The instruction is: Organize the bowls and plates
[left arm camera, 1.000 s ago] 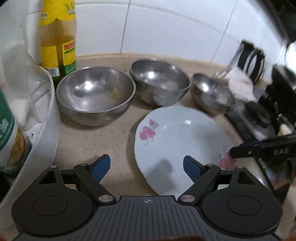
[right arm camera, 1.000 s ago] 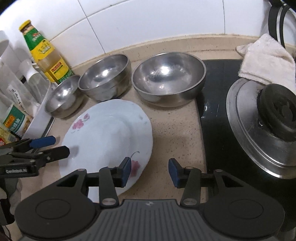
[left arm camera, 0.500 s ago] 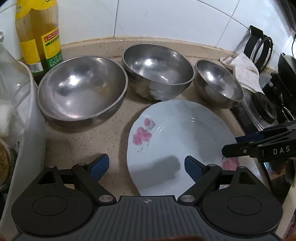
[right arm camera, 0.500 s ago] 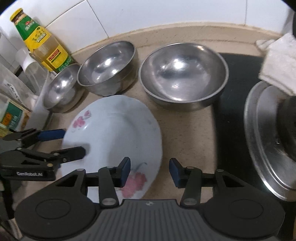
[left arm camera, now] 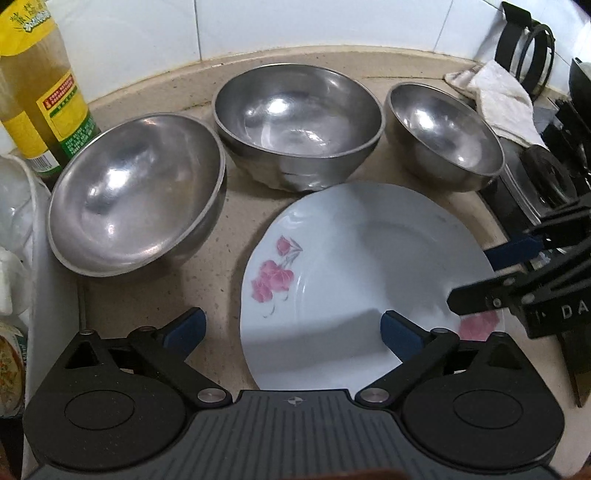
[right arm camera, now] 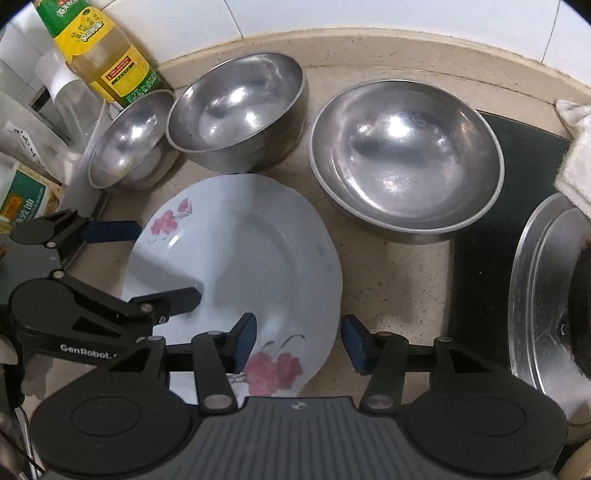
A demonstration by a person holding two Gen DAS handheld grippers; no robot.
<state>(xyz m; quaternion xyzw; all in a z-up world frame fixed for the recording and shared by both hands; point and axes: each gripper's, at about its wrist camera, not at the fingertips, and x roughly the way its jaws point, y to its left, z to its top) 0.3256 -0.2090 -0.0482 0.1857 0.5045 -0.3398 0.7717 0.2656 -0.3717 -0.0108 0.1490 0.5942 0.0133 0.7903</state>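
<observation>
Left gripper [left arm camera: 291,330] at bottom of left wrist view: jaws wide apart and opening, straddling the left rim of white floral plate [left arm camera: 354,295], pads not touching it. Right gripper [right arm camera: 299,341] at bottom of right wrist view: jaws partly apart and opening, right edge of the plate between them, no pad contact visible. Each gripper seen in the other's view: right one entering from the right edge of the left wrist frame over the plate's right rim, left one from the left edge of the right wrist frame with one finger over the plate. Plate flat on beige speckled counter [left arm camera: 229,236], centre-low in both frames, pink flowers at left rim and near rim. Behind it, three steel bowls in a row, all upright and empty: large bowl [right arm camera: 406,158] upper right in right wrist view, just beside black stovetop [right arm camera: 480,254]; medium bowl [right arm camera: 236,107] upper centre; small bowl [right arm camera: 129,140] upper left, touching or nearly touching the medium one. Steel lid [right arm camera: 535,291] on stovetop at right edge. White cloth [left arm camera: 498,99] upper right in left wrist view. Yellow-labelled oil bottle [right arm camera: 107,55] upper left, behind the small bowl, against white tiled wall [left arm camera: 258,26].
</observation>
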